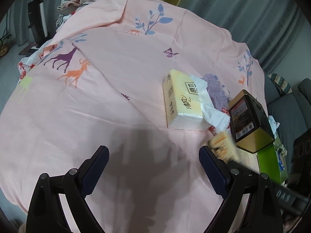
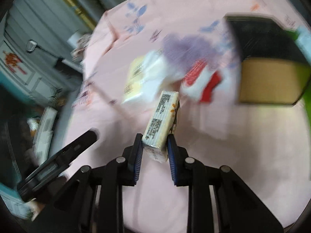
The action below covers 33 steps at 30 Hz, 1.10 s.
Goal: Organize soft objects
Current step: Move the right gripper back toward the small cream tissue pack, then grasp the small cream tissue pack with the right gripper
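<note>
My right gripper (image 2: 154,136) is shut on a small cream tissue pack (image 2: 163,116), which it holds by its near end, lifted above the pink bedsheet (image 2: 233,155). The same pack shows blurred at the right of the left wrist view (image 1: 221,145). My left gripper (image 1: 153,148) stands open over the bare sheet (image 1: 97,106), with nothing between its fingers. A big yellow tissue pack (image 1: 182,99), with white tissues spilling from its side, lies further out on the bed. A purple knitted cloth (image 1: 215,89) lies just behind it.
A dark tin box with a gold edge (image 1: 250,120) rests tilted on a green box (image 1: 270,165) at the right. A red and white packet (image 2: 200,81) lies beside the big pack. Clothes (image 1: 77,2) are heaped at the bed's far left corner. Grey curtains hang behind.
</note>
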Tool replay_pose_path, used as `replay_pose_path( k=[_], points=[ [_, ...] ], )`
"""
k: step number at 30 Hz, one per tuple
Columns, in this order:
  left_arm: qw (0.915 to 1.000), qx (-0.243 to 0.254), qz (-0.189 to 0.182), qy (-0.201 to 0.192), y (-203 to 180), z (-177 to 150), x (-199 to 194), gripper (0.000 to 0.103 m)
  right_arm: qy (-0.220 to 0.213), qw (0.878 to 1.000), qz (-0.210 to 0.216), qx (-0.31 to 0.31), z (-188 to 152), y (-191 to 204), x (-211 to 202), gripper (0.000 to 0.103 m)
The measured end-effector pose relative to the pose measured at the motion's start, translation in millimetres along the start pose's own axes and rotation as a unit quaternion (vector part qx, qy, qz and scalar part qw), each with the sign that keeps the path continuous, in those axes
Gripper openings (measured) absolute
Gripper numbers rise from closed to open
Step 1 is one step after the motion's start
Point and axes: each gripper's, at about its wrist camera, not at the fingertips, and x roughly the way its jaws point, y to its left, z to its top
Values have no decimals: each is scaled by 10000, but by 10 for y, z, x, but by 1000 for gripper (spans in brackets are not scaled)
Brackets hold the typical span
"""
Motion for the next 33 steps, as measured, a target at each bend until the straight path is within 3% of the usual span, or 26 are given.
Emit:
replay_pose_path(
  k=[5,6,7,9,13,17,21,23,25,27,30,33],
  points=[
    [10000,-3,-16,87,-14,-23,42,94,454,9984,-327,-63,-96,74,190,32],
    [9999,10,-28,114,-28,-33,57,94,435,9980,-436,-120,-101,81,179,42],
    [9999,30,-49,162,-49,-43,83,94,386,9980,-467,-159,-96,78,160,59],
    [9997,44,-119,231,-71,-56,127,94,221,9982,-530,-145,-65,46,90,73],
    [9984,57,-376,426,-151,-105,232,94,-128,9973,-713,66,-6,-103,-77,72],
    [9948,338,-776,559,-359,-206,329,93,-134,9973,-634,347,69,-261,-42,73],
    [9893,535,-1099,795,-547,-309,475,73,125,9975,-398,575,53,-347,77,71],
    [9868,613,-1125,988,-607,-366,566,66,240,9975,-310,591,40,-384,110,66],
    [9873,676,-1082,952,-645,-397,591,61,369,9972,-319,562,32,-388,185,53],
    [9869,782,-1079,914,-681,-411,588,57,398,9972,-200,599,25,-395,236,52],
    [9827,748,-1368,1004,-688,-428,598,38,330,9977,-234,536,16,-386,257,42],
    [9836,954,-1289,829,-758,-443,500,36,248,9987,-213,390,12,-308,221,34]
  ],
)
